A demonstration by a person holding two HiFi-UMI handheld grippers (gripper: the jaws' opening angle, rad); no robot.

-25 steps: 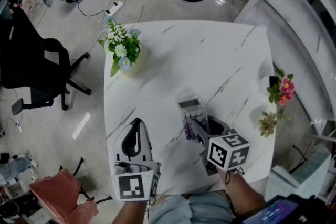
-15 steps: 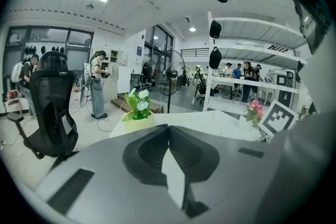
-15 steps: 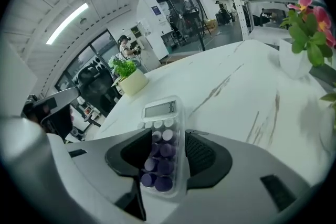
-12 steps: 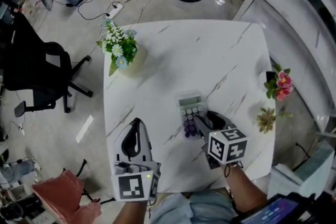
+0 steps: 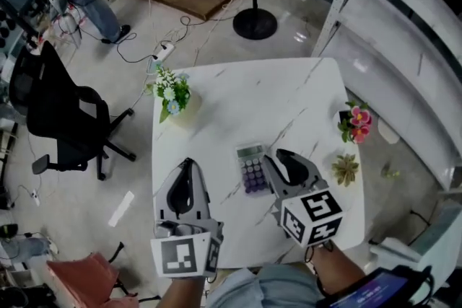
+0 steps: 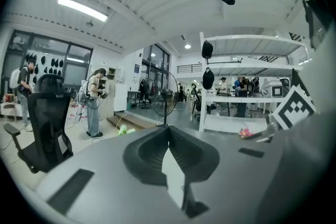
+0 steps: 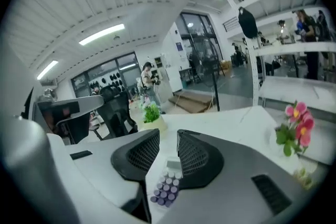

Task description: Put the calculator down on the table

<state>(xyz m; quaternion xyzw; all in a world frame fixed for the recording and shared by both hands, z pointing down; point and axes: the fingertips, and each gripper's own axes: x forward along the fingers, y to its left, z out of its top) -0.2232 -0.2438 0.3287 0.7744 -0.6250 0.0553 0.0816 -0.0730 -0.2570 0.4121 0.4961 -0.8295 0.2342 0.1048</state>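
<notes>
The calculator (image 5: pixel 252 169), grey with purple keys, lies flat on the white marble table (image 5: pixel 253 97). My right gripper (image 5: pixel 283 157) hovers just to its right, above the table. In the right gripper view the calculator (image 7: pixel 168 185) shows below the gap between the jaws, and no pad touches it. The right gripper (image 7: pixel 168 136) is open with its jaws closing on nothing. My left gripper (image 5: pixel 188 164) is held over the table's near left part, apart from the calculator. Its jaw tips meet in the left gripper view (image 6: pixel 168 127), with nothing between them.
A pot of white and blue flowers (image 5: pixel 173 94) stands at the table's left edge. Pink flowers (image 5: pixel 356 122) and a small succulent (image 5: pixel 346 169) sit at its right edge. A black office chair (image 5: pixel 65 119) is on the left, a fan stand (image 5: pixel 254 22) beyond the table, and white shelving (image 5: pixel 404 32) on the right.
Both grippers have risen off the table. The right gripper's jaws, earlier around the calculator's near end, have come away from it, and the calculator stays lying on the table.
</notes>
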